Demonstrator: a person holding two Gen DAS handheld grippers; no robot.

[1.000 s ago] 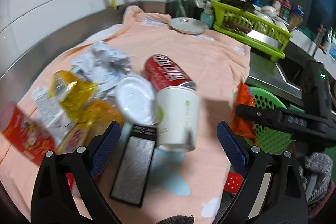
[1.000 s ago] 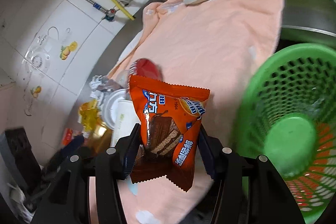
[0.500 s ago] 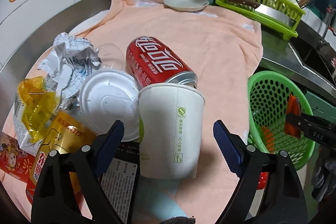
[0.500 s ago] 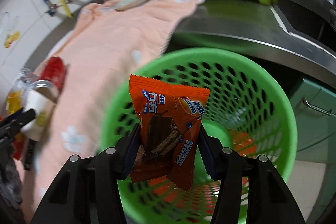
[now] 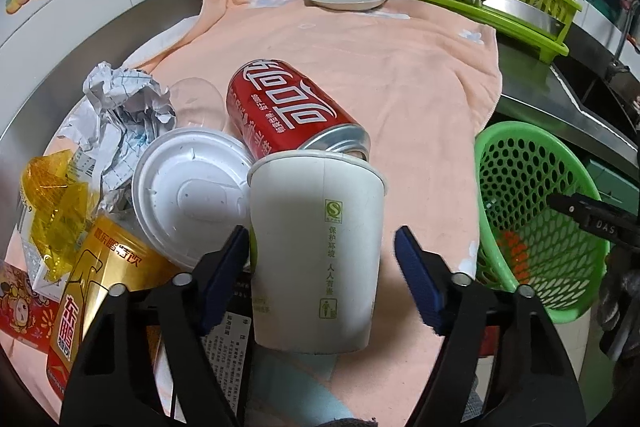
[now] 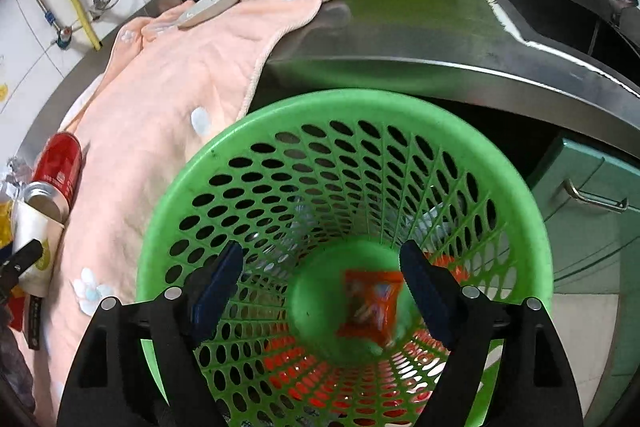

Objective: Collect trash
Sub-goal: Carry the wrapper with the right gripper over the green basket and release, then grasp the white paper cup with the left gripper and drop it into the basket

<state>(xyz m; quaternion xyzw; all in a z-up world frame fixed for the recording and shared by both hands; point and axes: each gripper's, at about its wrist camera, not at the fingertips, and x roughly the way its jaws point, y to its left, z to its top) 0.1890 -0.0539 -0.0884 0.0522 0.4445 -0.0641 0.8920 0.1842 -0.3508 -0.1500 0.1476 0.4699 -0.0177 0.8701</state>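
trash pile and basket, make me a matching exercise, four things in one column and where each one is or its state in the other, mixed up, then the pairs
Things
1. orange snack wrapper
2. red soda can
3. white paper cup
4. right claw

Places or states
A. between the fingers of the open left claw
B. open, above the green basket
C. inside the basket, blurred
D. lying on its side on the peach towel, behind the cup

Pairs: 1-C, 2-D, 3-A, 4-B
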